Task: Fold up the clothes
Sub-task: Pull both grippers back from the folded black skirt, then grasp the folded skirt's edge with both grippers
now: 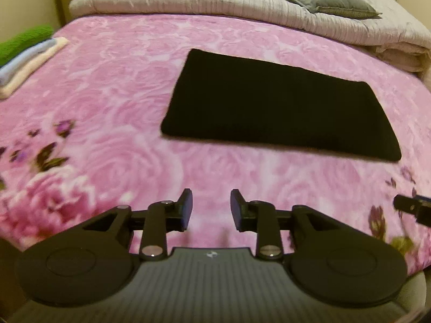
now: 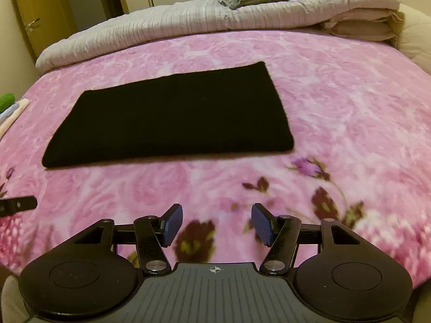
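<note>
Folded black knit cloth (image 1: 280,105) flat on pink rose-patterned bed blanket (image 1: 107,107), mid-frame.
Left gripper (image 1: 211,210) and right gripper (image 2: 216,224): fingers apart, empty, near cloth's near edge. Likely soft, light, limp; take hold at corners.

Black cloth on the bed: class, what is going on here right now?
A person holds a gripper in each hand over a pink blanket. The black cloth lies flat as a folded rectangle, touched by neither. The left gripper and right gripper are both open and empty, short of the cloth's near edge. A stack of folded items sits at the bed's left side.
</note>
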### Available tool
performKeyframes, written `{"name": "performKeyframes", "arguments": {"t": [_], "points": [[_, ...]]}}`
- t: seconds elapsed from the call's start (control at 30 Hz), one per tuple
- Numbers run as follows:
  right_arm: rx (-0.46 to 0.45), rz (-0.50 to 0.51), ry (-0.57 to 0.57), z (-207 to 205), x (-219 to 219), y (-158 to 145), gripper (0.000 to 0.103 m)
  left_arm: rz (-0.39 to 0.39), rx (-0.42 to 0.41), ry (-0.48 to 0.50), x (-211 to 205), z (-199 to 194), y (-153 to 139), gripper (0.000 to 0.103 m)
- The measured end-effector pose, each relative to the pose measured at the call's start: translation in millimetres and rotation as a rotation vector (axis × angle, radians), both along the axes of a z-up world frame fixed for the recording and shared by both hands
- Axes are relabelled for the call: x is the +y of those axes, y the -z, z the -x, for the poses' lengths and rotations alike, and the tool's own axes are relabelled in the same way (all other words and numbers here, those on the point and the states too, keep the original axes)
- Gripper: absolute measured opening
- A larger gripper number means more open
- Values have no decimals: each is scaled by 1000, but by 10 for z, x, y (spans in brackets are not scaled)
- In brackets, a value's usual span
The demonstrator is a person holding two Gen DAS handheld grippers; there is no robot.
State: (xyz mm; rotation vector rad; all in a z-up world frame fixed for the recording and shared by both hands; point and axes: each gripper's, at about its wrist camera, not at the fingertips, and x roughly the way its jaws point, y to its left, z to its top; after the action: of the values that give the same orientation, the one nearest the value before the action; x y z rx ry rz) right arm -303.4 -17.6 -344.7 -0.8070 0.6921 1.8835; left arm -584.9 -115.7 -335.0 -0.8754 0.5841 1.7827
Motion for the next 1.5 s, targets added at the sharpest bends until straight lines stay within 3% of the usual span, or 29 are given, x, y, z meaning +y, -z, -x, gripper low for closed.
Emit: {"name": "performKeyframes", "arguments": {"t": [0.23, 0.63, 1.1, 1.23, 1.33, 1.5], "points": [[3, -28, 41, -117, -273, -191, 61, -44, 26, 31, -337, -221, -245, 32], [13, -50, 50, -216, -546, -333, 61, -89, 38, 65, -637, -363, -376, 34], [-43, -46, 45, -123, -403, -231, 61, -48, -18, 41, -446, -201, -157, 34], [-32, -16, 44, -109, -267, -110, 61, -52, -98, 15, -328, -67, -33, 36], [126, 75, 78, -248, -74, 42, 61, -93, -247, -50, -204, 189, 96, 43], [629, 333, 311, -746, 373, 515, 61, -169, -505, -198, 25, 656, 321, 43]]}}
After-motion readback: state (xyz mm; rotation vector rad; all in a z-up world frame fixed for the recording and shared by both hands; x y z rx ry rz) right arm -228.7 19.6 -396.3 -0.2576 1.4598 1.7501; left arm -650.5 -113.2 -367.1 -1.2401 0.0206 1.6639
